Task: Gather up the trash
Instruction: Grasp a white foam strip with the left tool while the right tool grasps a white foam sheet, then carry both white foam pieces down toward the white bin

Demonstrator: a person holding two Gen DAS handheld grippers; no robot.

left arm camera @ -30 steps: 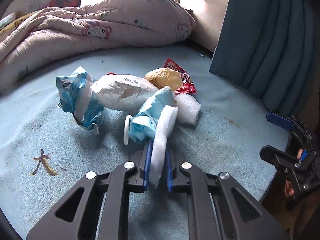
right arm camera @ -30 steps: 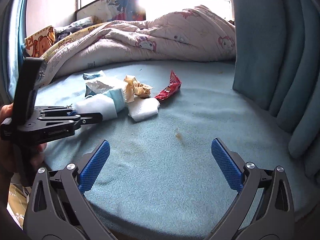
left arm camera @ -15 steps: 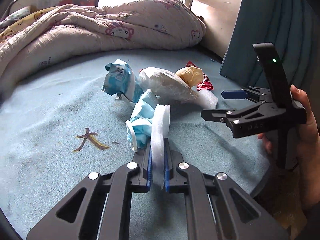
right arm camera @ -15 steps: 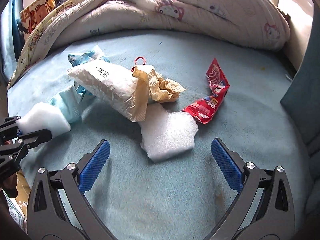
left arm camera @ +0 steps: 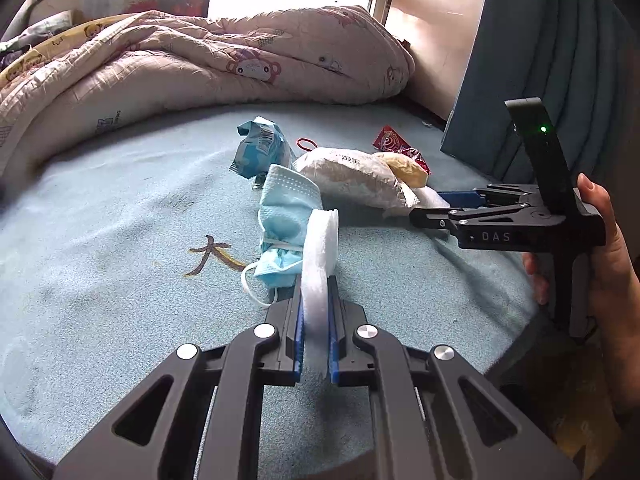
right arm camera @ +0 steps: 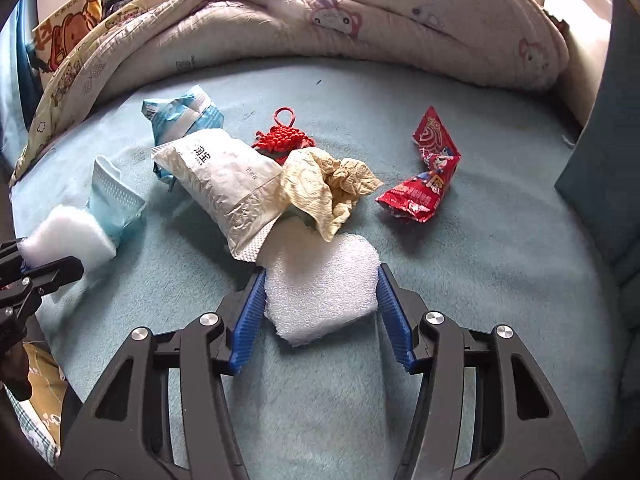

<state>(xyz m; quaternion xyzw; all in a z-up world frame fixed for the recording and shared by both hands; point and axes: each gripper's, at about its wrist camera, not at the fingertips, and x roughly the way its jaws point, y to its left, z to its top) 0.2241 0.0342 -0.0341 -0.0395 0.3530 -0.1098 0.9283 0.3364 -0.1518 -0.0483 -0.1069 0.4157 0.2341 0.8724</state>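
**Inspector:** What is the left claw (left arm camera: 316, 312) holding?

**Assistant:** It is clamping its blue pads together on a white foam strip (left arm camera: 318, 256), which is standing on edge between them. A crumpled blue face mask (left arm camera: 286, 220) is lying against the strip's left side on the bed (left arm camera: 100, 240).

**Inspector:** And the right claw (right arm camera: 320, 280)?

**Assistant:** Its fingers are standing apart, one on each side of a white foam pad (right arm camera: 324, 284) lying flat near the bed's front edge. The pads are sitting just beside the foam; whether they are touching it I cannot tell.

**Inspector:** Remaining trash?

**Assistant:** A white packet (right arm camera: 224, 180) is overlapping the pad's far edge, with a crumpled yellowish paper (right arm camera: 328, 184) resting against it. A blue wrapper (right arm camera: 184, 116) and a red knotted ornament (right arm camera: 286, 136) are lying behind the packet. A red snack wrapper (right arm camera: 428, 176) is lying apart, toward the bed's right edge. A pink quilt (right arm camera: 360, 20) is bunching along the far edge.
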